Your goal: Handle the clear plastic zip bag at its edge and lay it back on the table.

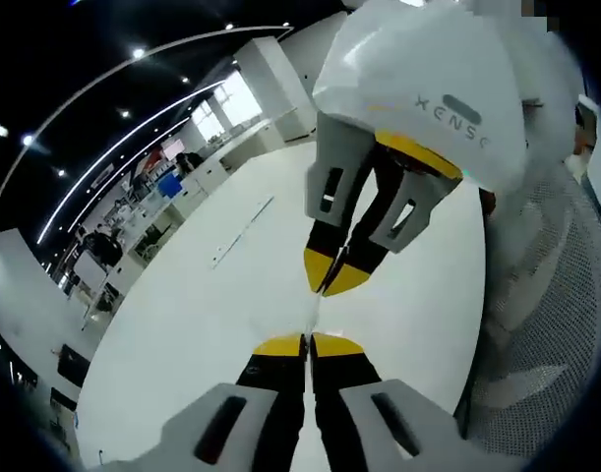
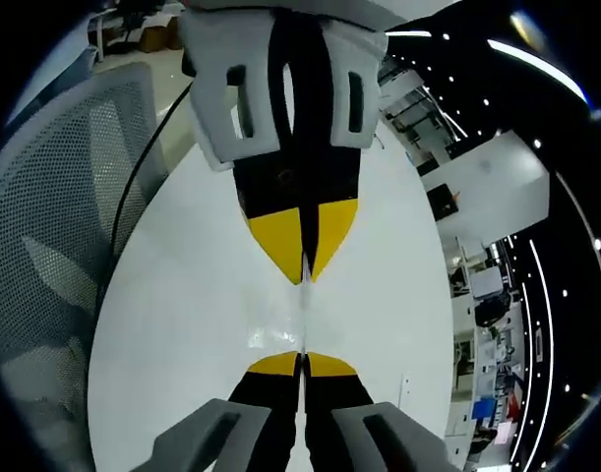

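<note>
Both grippers face each other tip to tip over the white bench (image 2: 182,334). The left gripper (image 1: 308,344) has its jaws pressed together, and so does the right gripper (image 2: 302,360). Between the two sets of jaws a thin clear bag (image 2: 280,320) edge seems stretched, faintly glinting; whether either pinches it I cannot tell. A mesh chair (image 2: 54,216) stands beside the bench.

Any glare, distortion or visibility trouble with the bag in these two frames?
Left gripper view: strong fisheye bend, ceiling lights streak in arcs, white table nearly blown out. Right gripper view: the clear bag barely shows, just a faint glint between the two claws against the table.
</note>
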`<state>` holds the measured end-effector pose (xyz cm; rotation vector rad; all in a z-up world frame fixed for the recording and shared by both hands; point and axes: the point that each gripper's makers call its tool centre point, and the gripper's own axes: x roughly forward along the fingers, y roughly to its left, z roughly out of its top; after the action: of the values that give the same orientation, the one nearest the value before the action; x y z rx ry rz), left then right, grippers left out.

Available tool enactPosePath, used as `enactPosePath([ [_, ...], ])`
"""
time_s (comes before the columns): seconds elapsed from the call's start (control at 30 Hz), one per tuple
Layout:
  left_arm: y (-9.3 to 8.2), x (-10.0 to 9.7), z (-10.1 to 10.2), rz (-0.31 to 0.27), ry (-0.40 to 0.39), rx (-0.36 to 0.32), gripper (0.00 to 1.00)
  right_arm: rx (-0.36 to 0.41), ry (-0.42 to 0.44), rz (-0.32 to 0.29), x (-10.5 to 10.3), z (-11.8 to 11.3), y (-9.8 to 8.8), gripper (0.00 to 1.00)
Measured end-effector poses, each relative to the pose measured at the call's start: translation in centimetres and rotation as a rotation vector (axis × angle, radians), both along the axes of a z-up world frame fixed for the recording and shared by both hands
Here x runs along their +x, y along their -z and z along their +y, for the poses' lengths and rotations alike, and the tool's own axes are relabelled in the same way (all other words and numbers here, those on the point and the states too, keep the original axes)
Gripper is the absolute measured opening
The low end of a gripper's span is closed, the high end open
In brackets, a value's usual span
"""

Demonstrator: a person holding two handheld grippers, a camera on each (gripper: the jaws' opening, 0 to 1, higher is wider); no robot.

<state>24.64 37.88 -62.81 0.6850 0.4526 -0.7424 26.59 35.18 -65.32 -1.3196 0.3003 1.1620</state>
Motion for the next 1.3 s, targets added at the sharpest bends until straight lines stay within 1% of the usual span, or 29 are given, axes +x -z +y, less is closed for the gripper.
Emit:
enactPosePath([
  [0.1,0.4,-0.5,0.1,0.016,0.008,0.006,0.00,0.013,-0.002,-0.003,-0.4,-0.2,-0.1,0.01],
  [0.2,0.8,-0.7,0.3,0.029,0.009,0.003,0.00,0.053,-0.017,0.004,-1.3,0.1,-0.4,0.10],
  [0.33,1.4,-0.9,0.5,0.045,0.014,0.009,0.00,0.089,-0.050,0.005,-2.3,0.7,-0.6,0.15],
  [0.43,1.8,-1.3,0.5,0.053,0.027,0.020,0.00,0.126,-0.068,0.035,-3.3,1.6,-0.8,0.14],
  [0.63,2.4,-2.0,0.1,0.055,0.068,0.057,0.00,0.105,-0.108,0.042,-4.5,2.6,-0.1,0.10],
  [0.73,2.5,-2.2,0.1,0.058,0.076,0.061,0.00,0.103,-0.119,0.052,-4.9,2.8,0.0,0.08],
  [0.8,2.5,-2.5,0.0,0.058,0.086,0.068,0.00,0.096,-0.134,0.056,-5.2,3.1,0.3,0.05],
  [0.9,2.7,-2.7,-0.2,0.061,0.098,0.070,0.00,0.083,-0.144,0.057,-5.4,3.2,0.6,0.01],
  [1.0,2.9,-2.8,-0.1,0.066,0.098,0.078,0.00,0.085,-0.129,0.086,-5.5,3.3,0.8,0.01],
  [1.1,3.1,-2.9,0.0,0.075,0.094,0.076,0.00,0.085,-0.129,0.097,-5.7,3.3,0.9,0.00],
  [1.3,3.4,-2.9,-0.1,0.081,0.093,0.078,0.00,0.092,-0.125,0.096,-5.8,3.3,1.1,0.00],
])
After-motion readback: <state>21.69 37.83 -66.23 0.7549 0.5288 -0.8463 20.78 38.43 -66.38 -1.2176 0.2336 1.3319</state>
